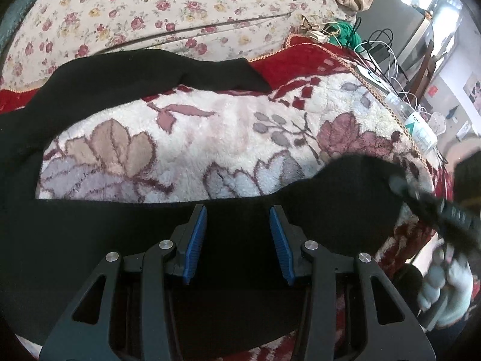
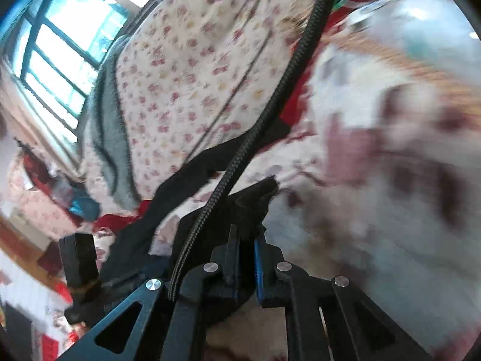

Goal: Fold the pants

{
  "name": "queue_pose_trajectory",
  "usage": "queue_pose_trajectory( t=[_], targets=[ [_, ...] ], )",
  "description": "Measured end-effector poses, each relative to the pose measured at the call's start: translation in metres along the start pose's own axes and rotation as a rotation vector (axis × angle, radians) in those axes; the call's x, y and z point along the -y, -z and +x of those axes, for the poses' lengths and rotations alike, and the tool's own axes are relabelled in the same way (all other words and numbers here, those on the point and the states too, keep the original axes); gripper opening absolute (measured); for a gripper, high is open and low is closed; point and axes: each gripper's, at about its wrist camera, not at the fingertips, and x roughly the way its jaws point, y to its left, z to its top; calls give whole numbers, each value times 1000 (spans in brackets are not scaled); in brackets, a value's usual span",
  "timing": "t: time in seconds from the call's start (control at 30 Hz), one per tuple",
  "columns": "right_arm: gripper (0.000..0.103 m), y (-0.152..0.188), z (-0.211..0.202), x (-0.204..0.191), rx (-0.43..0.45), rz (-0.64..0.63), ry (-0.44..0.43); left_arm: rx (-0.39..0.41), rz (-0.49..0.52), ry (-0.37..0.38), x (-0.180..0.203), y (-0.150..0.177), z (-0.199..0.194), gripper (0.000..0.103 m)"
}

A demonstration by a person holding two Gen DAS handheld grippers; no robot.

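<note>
Black pants (image 1: 90,210) lie on a fleece flower-pattern blanket (image 1: 210,138), one leg arching along the back and the other across the front. My left gripper (image 1: 237,213) is open just above the near black fabric, blue pads apart. In the left wrist view my right gripper (image 1: 399,183) is at the right, at a lifted end of the pants. In the blurred right wrist view my right gripper (image 2: 246,234) is shut on a bunch of black pants fabric (image 2: 255,198).
A floral sheet (image 1: 150,9) covers the bed behind. Cables, a phone and white chargers (image 1: 421,129) lie along the blanket's right edge. A braided black cable (image 2: 270,105) crosses the right wrist view. A window (image 2: 54,51) is at the left there.
</note>
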Motion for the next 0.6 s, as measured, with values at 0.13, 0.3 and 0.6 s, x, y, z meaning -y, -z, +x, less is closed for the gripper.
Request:
queue_pose_trajectory(
  t=[0.13, 0.3, 0.6],
  targets=[
    [7, 18, -1, 10, -105, -54, 215, 14, 10, -28, 5, 5, 3, 42],
    [10, 20, 12, -16, -197, -224, 380, 26, 28, -39, 4, 11, -2, 42],
    [51, -27, -13, -52, -27, -178, 153, 70, -86, -25, -49, 0, -42, 43]
  ],
)
